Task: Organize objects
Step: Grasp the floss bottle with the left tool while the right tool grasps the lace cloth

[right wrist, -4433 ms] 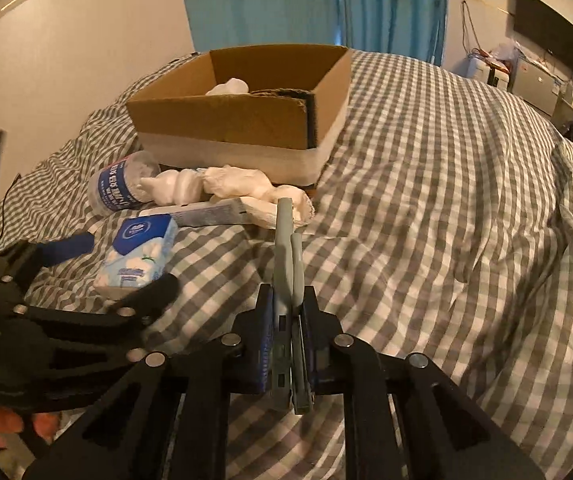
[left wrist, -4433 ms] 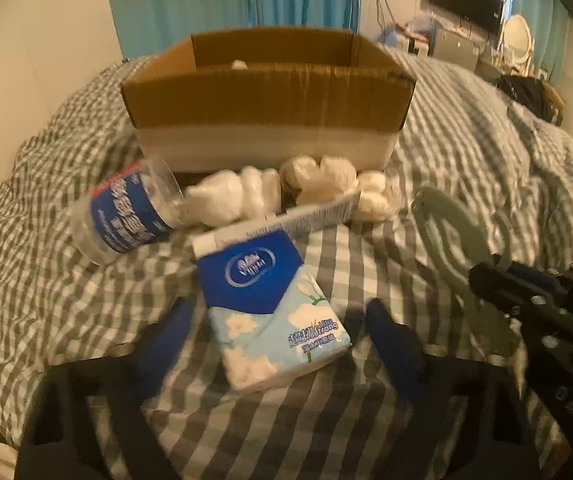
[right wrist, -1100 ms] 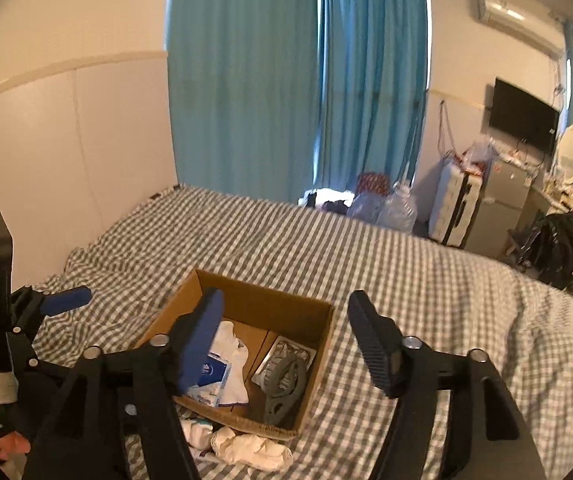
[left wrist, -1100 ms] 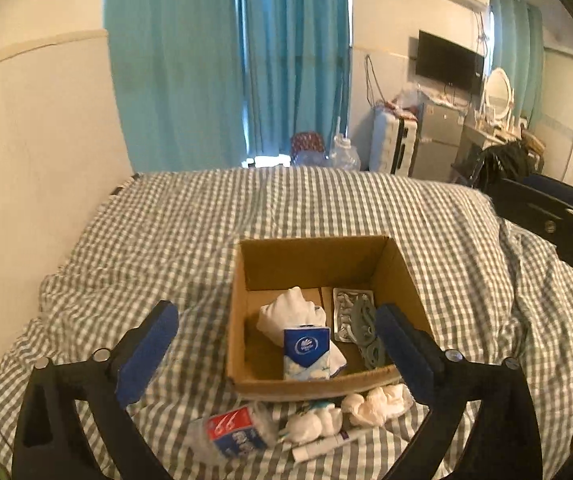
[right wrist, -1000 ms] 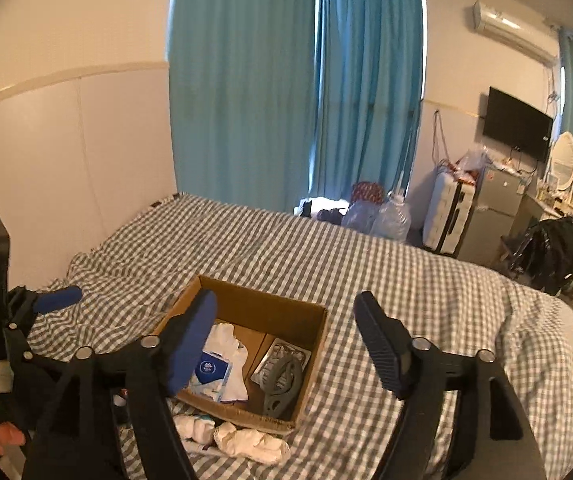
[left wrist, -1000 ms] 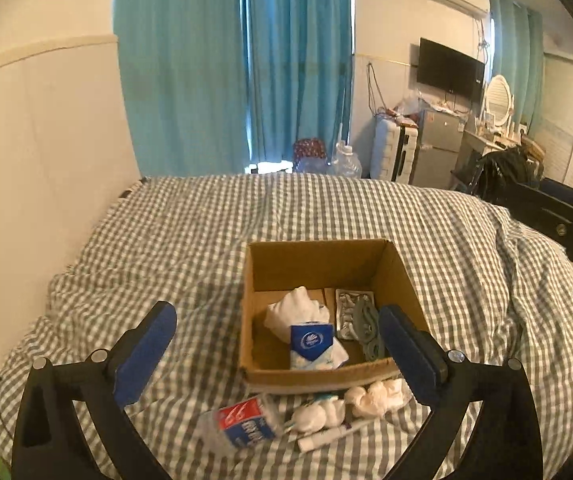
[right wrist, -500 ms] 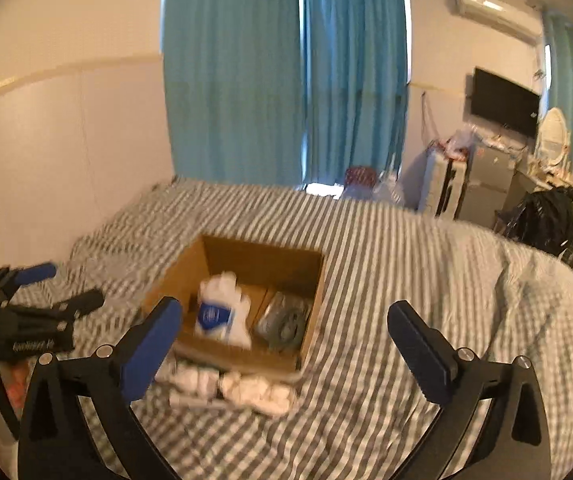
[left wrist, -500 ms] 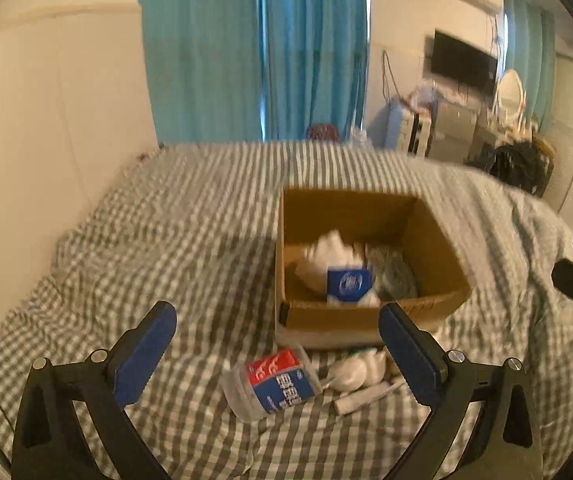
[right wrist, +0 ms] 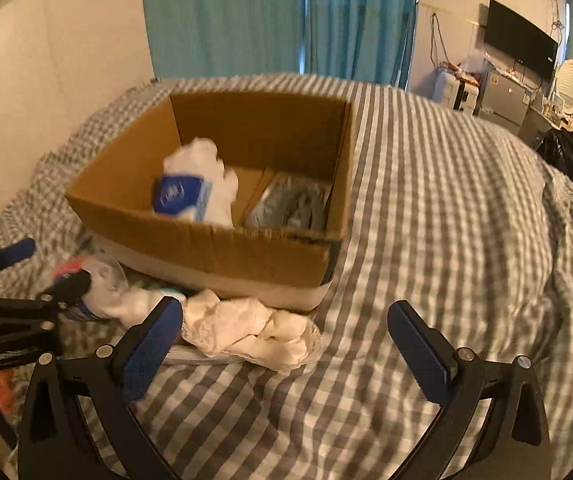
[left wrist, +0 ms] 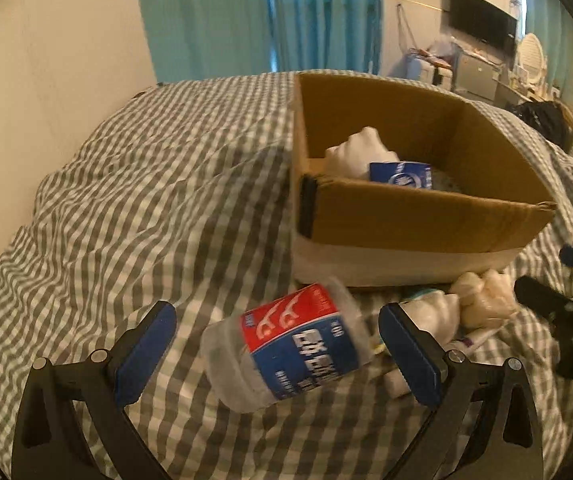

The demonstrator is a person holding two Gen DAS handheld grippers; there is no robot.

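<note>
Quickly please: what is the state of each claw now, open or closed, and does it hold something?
Left claw: open, holding nothing; the bottle lies between its fingers.
Right claw: open, just widened, holding nothing.

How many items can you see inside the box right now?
3: a white bundle at the left, a tissue pack leaning on its front, and a grey item at the right. The near wall of the box may hide more.

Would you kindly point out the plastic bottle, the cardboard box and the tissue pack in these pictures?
plastic bottle (left wrist: 294, 344): left wrist view, on its red and blue label.
cardboard box (right wrist: 222, 248): right wrist view, on its near wall.
tissue pack (right wrist: 178, 194): right wrist view, on its blue top.
</note>
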